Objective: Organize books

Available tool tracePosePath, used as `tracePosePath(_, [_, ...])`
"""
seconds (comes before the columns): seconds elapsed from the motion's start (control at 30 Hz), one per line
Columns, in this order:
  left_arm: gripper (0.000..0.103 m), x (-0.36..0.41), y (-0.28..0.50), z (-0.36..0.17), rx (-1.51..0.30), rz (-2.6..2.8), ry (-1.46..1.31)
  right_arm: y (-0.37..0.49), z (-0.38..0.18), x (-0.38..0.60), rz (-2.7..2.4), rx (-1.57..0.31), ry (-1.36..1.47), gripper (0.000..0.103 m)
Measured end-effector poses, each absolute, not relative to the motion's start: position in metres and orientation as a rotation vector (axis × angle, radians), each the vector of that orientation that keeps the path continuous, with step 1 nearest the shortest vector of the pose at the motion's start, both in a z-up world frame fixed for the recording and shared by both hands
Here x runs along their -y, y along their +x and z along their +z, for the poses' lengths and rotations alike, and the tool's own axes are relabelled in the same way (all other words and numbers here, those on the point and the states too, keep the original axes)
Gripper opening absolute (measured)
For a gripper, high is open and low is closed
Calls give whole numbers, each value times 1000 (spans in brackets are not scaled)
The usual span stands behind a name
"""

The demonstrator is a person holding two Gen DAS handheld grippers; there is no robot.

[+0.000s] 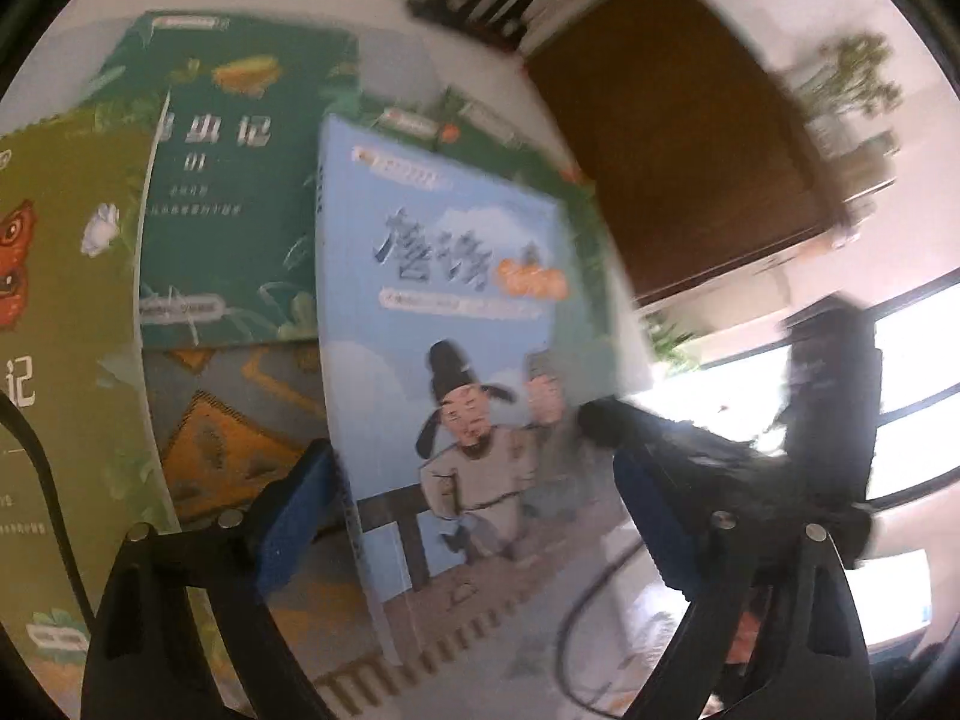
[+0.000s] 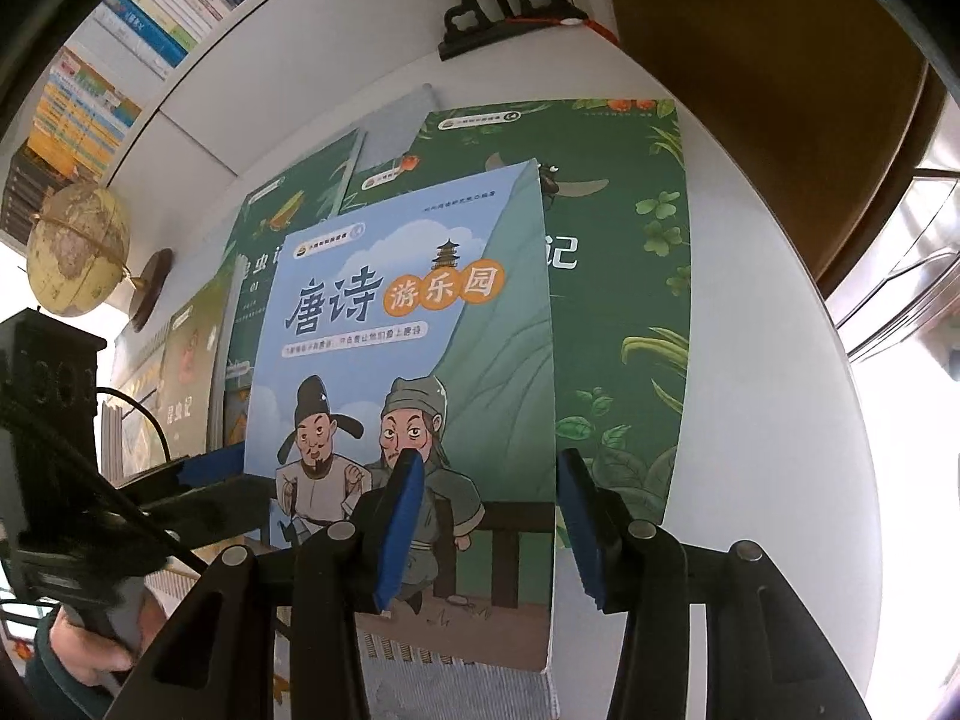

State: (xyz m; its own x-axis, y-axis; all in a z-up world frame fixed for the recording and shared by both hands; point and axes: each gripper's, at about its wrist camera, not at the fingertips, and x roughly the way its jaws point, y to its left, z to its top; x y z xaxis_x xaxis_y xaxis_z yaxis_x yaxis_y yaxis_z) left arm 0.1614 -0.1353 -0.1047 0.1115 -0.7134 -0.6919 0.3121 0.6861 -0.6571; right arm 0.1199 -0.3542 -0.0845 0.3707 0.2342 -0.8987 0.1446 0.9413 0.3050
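A light blue picture book (image 2: 414, 360) with two cartoon men on its cover lies on top of green books (image 2: 618, 312) on a white table (image 2: 768, 420). My right gripper (image 2: 489, 516) is open, its blue pads astride the book's right edge. My left gripper (image 1: 474, 510) is open around the same blue book (image 1: 456, 324), its left pad by the spine. In the right wrist view the left gripper (image 2: 198, 474) reaches the book's left edge. A dark green book (image 1: 240, 192) and an olive green book (image 1: 66, 360) lie to the left.
A black metal bookend (image 2: 498, 12) stands at the table's back. A globe (image 2: 78, 252) and shelves of books (image 2: 150, 18) are at the left. A brown chair (image 2: 774, 78) is at the far right. A patterned book (image 1: 234, 426) lies under the others.
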Motion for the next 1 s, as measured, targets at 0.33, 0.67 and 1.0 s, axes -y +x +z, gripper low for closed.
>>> tracePosePath(0.33, [48,118,167,-120,-1242,-712,-632,113,-88,379,104,-1157,543,48])
tracePosePath(0.67, [34,143,160,-109,-1256,-679,-509,111,-84,370,89,-1158,549,52])
tracePosePath(1.0, [35,130,178,-110,-1272,-927,-1033,95,-83,384,242,-1092,869,77])
